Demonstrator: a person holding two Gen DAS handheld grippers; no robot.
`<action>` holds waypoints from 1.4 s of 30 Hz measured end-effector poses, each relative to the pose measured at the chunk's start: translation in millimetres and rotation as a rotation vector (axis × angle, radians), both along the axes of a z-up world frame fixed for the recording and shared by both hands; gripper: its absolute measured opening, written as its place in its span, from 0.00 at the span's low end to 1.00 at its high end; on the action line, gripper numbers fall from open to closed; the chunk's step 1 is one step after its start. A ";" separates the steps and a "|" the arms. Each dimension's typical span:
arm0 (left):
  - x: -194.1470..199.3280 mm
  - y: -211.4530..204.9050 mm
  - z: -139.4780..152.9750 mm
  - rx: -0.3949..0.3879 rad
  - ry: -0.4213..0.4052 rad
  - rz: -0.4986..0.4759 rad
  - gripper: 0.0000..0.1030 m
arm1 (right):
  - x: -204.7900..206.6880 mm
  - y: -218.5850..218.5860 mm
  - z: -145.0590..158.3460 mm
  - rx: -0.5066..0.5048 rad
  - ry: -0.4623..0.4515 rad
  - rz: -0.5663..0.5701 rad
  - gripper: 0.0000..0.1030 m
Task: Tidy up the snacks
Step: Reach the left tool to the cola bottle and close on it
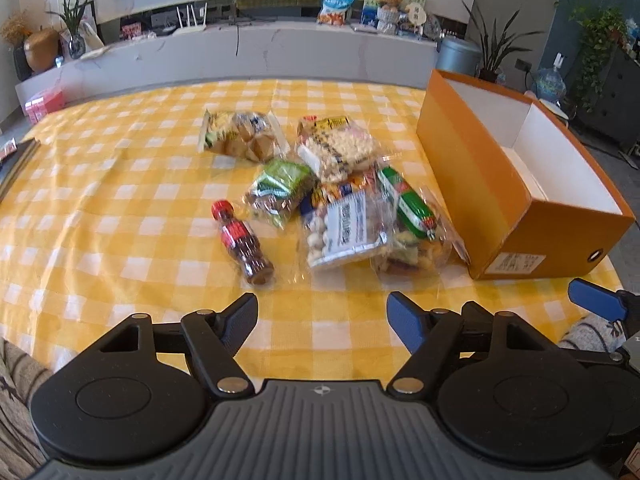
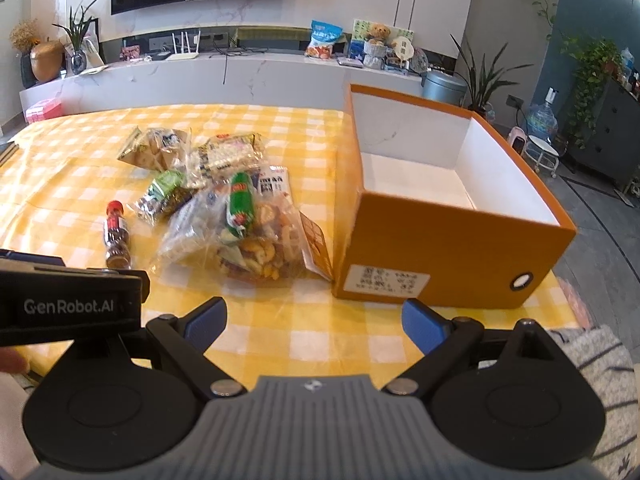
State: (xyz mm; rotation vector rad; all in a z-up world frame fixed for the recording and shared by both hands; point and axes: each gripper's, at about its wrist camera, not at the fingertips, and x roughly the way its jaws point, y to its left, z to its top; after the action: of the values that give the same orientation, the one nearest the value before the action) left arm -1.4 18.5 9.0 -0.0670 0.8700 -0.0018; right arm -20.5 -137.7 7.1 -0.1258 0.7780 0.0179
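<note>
Both sets of fingers are standing wide apart with nothing between them: the left gripper (image 1: 322, 316) and the right gripper (image 2: 314, 322) are hovering over the near edge of the yellow checked tablecloth (image 1: 120, 208), short of every snack.

Nearest to the left gripper, a small bottle with a red cap (image 1: 241, 236) is lying on its side, apart from the pile. It looks like the easiest first pick (round and likely to roll), so the person is best off closing across its body rather than along it. Just beyond, to the right, a clear bag of pale nuts with a white label (image 1: 342, 232) is overlapping a bag of mixed crackers (image 2: 256, 252), and a green sausage-shaped pack (image 2: 239, 204) is resting on top of them. That top piece probably ought to come off before the bags under it. A green packet (image 1: 280, 192) is lying behind the bottle, and farther back sit a bag of puffed rice cakes (image 1: 340, 148) and a bag of small buns (image 1: 244, 136).

On the right, the open orange box (image 2: 440, 252) is waiting, its white inside bare, with the cracker bag's corner touching its near wall. Crinkly film is likely to slip, so pinching a bag at its bulk rather than its seam seems wiser, and the right gripper is better placed for the box.
</note>
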 end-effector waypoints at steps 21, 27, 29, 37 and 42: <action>71.3 64.7 -28.3 0.001 0.107 0.128 0.85 | 33.6 8.9 -26.3 0.229 -0.031 0.123 0.93; 84.6 61.1 -51.2 0.006 0.149 0.107 0.85 | 40.5 5.5 -42.8 0.293 0.033 0.150 0.93; 88.1 59.9 -57.9 0.017 0.164 0.130 0.84 | 42.6 2.5 -45.3 0.324 0.048 0.142 0.93; 85.7 60.7 -66.7 0.011 0.123 0.134 0.38 | 45.0 -4.3 -53.6 0.372 0.073 0.082 0.93; 82.5 68.0 -65.8 -0.003 0.116 0.141 0.32 | 42.4 0.3 -52.1 0.341 0.058 0.098 0.93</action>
State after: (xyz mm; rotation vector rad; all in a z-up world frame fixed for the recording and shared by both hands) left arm 81.1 86.5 -56.9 -0.1327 0.9796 0.1338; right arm 21.9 -137.4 -45.1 0.1608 0.8157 0.2467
